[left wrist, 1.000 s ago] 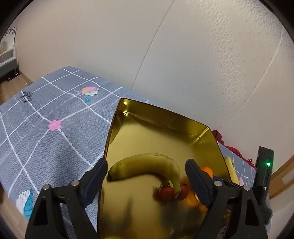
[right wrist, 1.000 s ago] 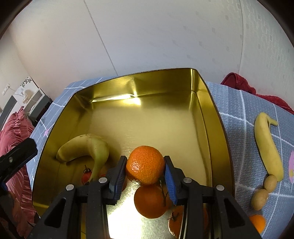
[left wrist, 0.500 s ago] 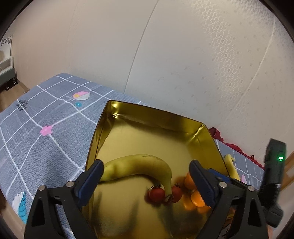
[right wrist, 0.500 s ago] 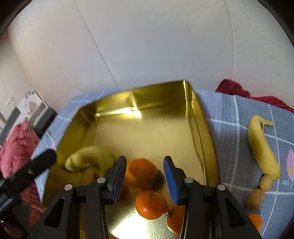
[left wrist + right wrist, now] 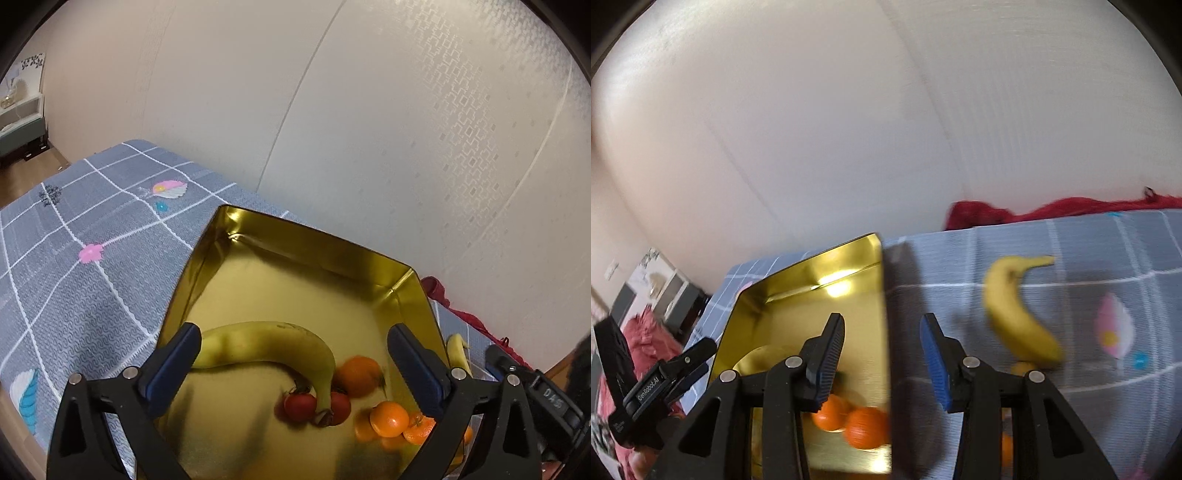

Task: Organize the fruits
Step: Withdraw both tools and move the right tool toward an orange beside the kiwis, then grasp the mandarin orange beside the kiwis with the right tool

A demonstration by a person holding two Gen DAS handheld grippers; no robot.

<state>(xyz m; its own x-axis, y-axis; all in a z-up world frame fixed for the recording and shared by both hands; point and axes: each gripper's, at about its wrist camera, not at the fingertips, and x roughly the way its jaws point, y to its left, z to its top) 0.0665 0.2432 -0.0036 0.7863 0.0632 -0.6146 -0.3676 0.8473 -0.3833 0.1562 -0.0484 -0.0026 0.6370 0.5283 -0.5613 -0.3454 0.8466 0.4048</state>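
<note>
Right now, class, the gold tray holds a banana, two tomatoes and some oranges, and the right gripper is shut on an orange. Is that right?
Not quite. The right gripper is open and holds nothing, as the right wrist view shows. The banana, tomatoes and oranges do lie in the gold tray.

2 wrist views above tray (image 5: 317, 243)

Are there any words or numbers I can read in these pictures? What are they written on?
"GenRobot.AI": white letters along the left claw's black handle, seen from the right camera.
"DAS": white letters on the black body of the right claw, seen from the left camera; more may follow, too small to tell.
The gold tray, the fruit and the grey checked cloth carry no words, only pictures.
</note>
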